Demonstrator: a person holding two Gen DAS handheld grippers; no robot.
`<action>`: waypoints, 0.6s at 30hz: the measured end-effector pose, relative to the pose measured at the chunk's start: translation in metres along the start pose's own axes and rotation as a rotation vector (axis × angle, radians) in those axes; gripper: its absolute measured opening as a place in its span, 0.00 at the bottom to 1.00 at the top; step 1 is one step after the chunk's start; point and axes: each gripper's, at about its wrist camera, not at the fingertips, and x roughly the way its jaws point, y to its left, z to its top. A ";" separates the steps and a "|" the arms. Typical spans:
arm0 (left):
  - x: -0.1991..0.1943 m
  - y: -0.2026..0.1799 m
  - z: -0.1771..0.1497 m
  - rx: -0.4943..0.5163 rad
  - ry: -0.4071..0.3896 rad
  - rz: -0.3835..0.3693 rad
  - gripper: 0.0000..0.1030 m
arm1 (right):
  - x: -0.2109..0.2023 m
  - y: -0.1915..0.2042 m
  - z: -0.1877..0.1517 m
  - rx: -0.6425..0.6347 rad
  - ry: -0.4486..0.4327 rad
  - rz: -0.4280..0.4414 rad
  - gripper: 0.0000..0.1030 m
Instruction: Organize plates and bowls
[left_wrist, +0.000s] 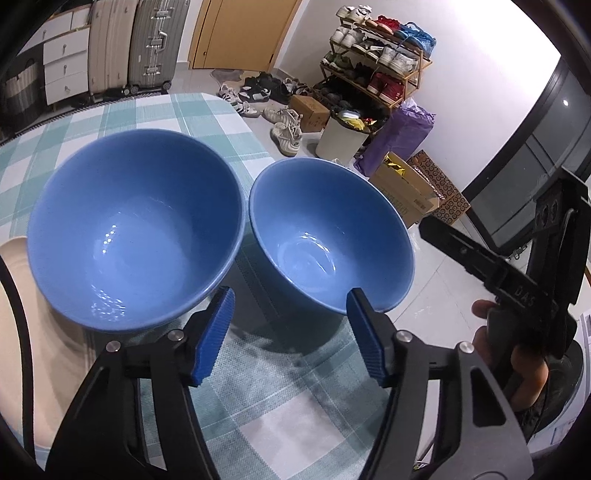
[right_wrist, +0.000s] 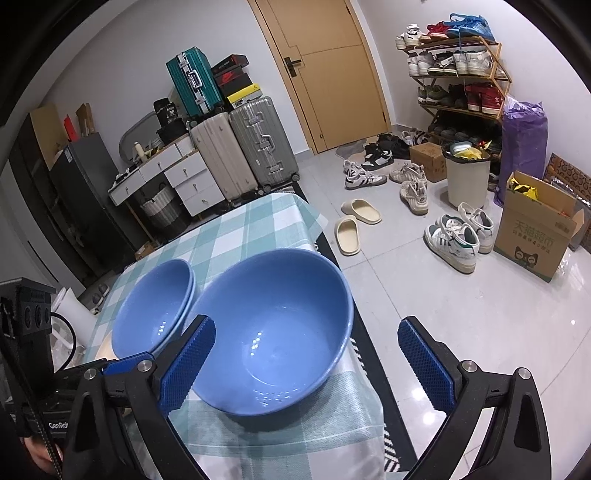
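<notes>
Checked tablecloth (left_wrist: 258, 398), tiled floor (right_wrist: 461, 295) beyond.

Pale plate (left_wrist: 14, 295) at table's left edge: mostly hidden under the stacked blue bowls (left_wrist: 136, 232), rest cut off by frame. How many bowls in that stack: can't tell for sure. Right gripper's (left_wrist: 517, 280) fingertips cut off in left wrist view.

blue bowls (left_wrist: 136, 229), teal-and-white checked tablecloth (left_wrist: 258, 387)

Bright overhead light leaves small white glints inside the glossy blue ceramic bowl (right_wrist: 273, 332); around it, fisheye bending grows toward black corners, focus stays sharp.
</notes>
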 end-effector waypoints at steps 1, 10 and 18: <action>0.002 -0.001 0.001 0.001 0.000 0.002 0.57 | 0.003 -0.002 -0.001 0.003 0.007 0.002 0.92; 0.022 -0.007 0.009 0.005 0.008 0.014 0.49 | 0.029 -0.010 -0.009 0.020 0.063 0.011 0.74; 0.031 -0.001 0.017 -0.013 0.011 0.021 0.40 | 0.043 -0.008 -0.015 0.013 0.068 0.022 0.53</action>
